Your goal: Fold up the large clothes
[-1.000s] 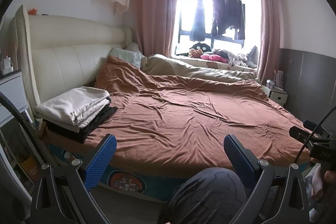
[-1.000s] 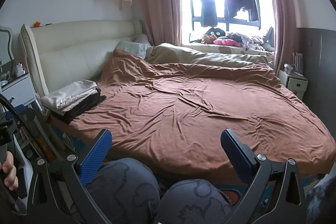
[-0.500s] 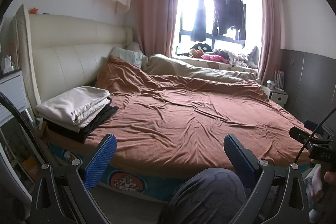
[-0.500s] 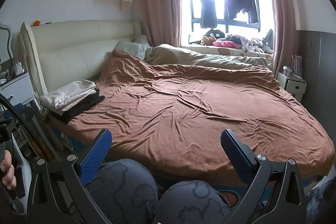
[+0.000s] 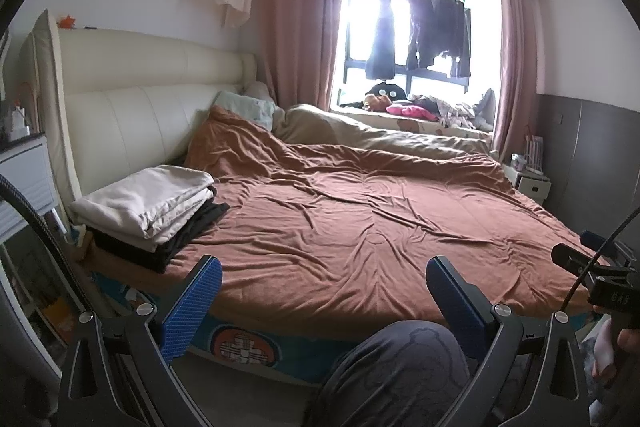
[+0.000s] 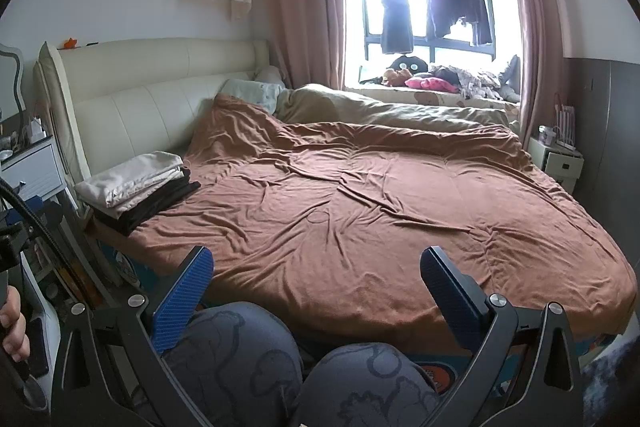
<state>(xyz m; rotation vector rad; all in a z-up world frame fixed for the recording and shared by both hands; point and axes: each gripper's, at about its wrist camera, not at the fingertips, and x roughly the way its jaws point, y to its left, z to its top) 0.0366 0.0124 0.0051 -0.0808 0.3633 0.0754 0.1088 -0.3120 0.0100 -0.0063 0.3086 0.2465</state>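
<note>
One bed [image 5: 360,247], one folded clothes stack [image 5: 152,211], two knees [image 6: 232,355].

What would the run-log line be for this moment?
phase: before pickup | left claw: open, empty | right claw: open, empty | folded stack: bed's near-left corner | brown cover: nothing laid out
</note>
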